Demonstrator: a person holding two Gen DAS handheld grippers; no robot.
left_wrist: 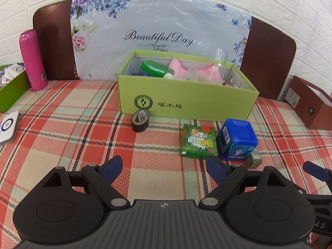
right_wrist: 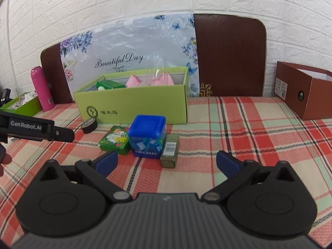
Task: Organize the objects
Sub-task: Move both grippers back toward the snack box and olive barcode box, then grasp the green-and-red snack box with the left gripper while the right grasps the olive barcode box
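Observation:
On the plaid cloth sit a flat green packet (left_wrist: 198,141) (right_wrist: 115,140), a blue lidded tub (left_wrist: 236,139) (right_wrist: 147,138) and a small olive box (left_wrist: 253,160) (right_wrist: 170,151), side by side. A black tape roll (left_wrist: 140,119) (right_wrist: 89,125) stands just in front of the light green open box (left_wrist: 186,101) (right_wrist: 132,105), which holds a green bottle, pink items and clear plastic. My left gripper (left_wrist: 164,169) hangs open, short of the packet, nothing between its fingers. My right gripper (right_wrist: 167,162) is open too, just short of the olive box. The left gripper's finger shows at the right wrist view's left edge.
A pink flask (left_wrist: 33,60) (right_wrist: 42,88) and a dark green tray of small white boxes (left_wrist: 12,91) (right_wrist: 22,104) stand at the left. A brown open box (left_wrist: 311,105) (right_wrist: 305,91) sits at the right. A white device (left_wrist: 7,127) lies by the left edge. A floral bag leans on the brown headboard.

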